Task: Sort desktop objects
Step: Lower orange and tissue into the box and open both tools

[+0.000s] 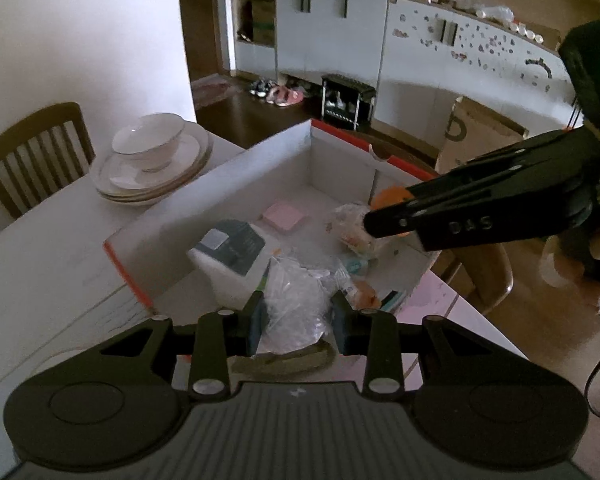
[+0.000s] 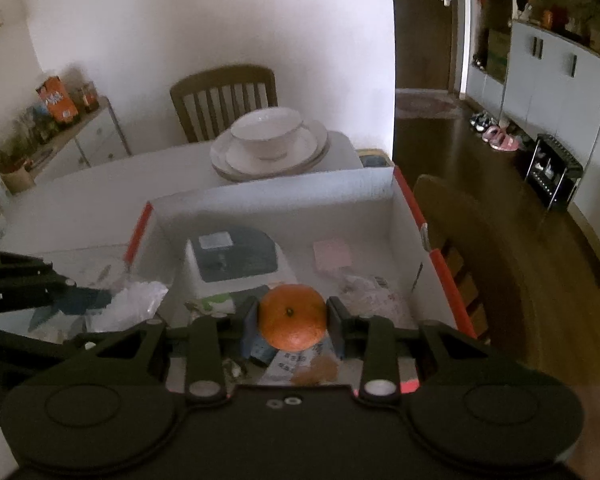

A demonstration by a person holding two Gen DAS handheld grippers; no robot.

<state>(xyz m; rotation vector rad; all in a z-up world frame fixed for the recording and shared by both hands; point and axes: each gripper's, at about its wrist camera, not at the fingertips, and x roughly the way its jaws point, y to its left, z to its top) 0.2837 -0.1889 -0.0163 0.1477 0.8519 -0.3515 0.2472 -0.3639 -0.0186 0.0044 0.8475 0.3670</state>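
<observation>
We hold: right gripper (image 2: 292,322) clamped on a round orange tangerine (image 2: 292,316); left gripper (image 1: 300,320) pinching a crumpled clear plastic bag (image 1: 296,300), both above the near end of the white cardboard box (image 2: 284,196).

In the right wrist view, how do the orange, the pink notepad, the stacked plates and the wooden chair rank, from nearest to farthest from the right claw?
1. The orange: gripped in the right claw.
2. The pink notepad: on the box floor, ahead and slightly right.
3. The stacked plates: on the table beyond the box's far wall.
4. The wooden chair: behind the plates, by the wall.
</observation>
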